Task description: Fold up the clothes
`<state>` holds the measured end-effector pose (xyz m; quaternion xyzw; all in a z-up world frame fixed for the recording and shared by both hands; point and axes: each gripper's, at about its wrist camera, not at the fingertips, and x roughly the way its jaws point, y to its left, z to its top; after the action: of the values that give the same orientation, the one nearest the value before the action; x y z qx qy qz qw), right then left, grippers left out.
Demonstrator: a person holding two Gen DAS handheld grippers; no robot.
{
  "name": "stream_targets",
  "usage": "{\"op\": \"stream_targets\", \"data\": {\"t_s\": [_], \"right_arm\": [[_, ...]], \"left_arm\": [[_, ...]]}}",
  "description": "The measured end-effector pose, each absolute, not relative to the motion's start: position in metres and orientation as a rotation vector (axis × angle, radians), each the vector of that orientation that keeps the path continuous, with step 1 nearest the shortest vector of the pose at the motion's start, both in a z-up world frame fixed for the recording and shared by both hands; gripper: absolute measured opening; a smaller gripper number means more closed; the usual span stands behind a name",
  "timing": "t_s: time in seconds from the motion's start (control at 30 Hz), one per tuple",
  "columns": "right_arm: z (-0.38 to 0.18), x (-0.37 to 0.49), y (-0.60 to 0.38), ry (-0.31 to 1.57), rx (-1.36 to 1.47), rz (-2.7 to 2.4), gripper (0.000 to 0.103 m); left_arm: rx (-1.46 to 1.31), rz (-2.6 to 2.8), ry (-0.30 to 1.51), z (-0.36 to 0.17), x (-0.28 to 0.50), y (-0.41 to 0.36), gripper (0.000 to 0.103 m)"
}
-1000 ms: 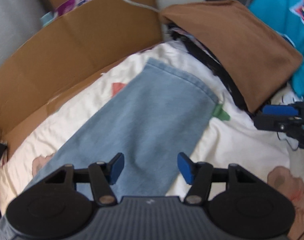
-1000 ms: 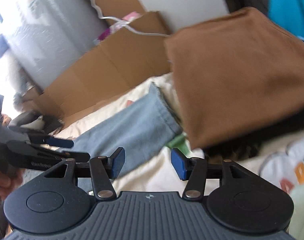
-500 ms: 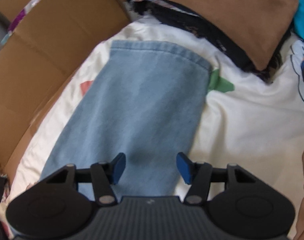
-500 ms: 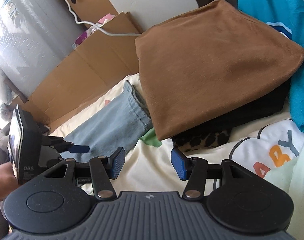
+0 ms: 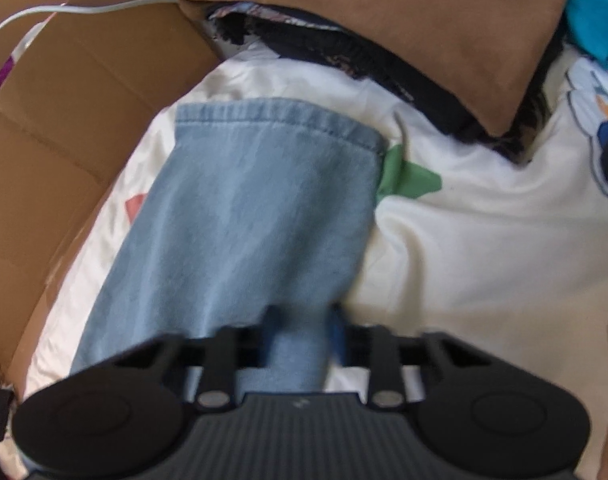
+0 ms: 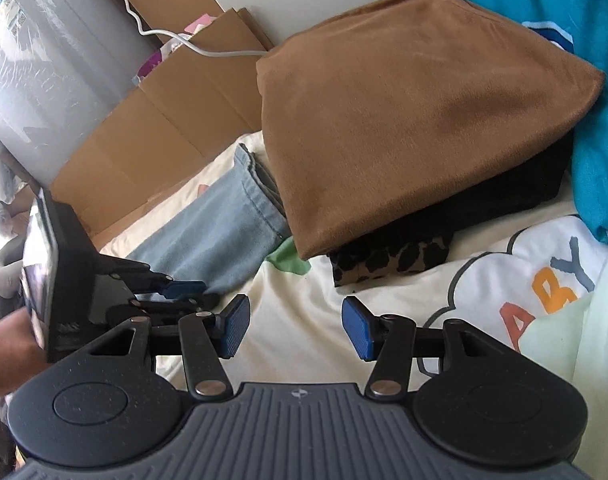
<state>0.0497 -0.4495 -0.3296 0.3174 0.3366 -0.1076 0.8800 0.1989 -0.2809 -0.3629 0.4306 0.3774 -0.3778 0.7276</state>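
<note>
We see the light-blue denim trouser leg (image 5: 256, 216) lying flat on the cream printed bedsheet (image 5: 464, 248), its hem toward the folded brown cloth (image 6: 404, 128) atop dark garments. Our left gripper (image 5: 300, 340) is closing, a bunched fold of the denim pinched between its pads. Our right gripper (image 6: 292, 326) hovers with jaws apart over bare sheet. Flattened cardboard (image 5: 64, 128) borders the bed.
</note>
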Motion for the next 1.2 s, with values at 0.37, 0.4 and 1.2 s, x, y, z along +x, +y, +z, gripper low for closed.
{"op": "stream_targets", "data": {"t_s": [0.37, 0.4, 1.2], "right_arm": [[-0.334, 0.064, -0.443, 0.672, 0.690, -0.165, 0.058], [-0.334, 0.066, -0.442, 0.669, 0.691, -0.161, 0.058], [-0.373, 0.107, -0.453, 0.668, 0.941, -0.187, 0.033]], "left_arm": [[0.900, -0.884, 0.776, -0.334, 0.201, -0.279, 0.006], [0.888, -0.889, 0.776, -0.331, 0.203, -0.278, 0.006], [0.851, -0.955, 0.798, -0.350, 0.203, -0.285, 0.029]]}}
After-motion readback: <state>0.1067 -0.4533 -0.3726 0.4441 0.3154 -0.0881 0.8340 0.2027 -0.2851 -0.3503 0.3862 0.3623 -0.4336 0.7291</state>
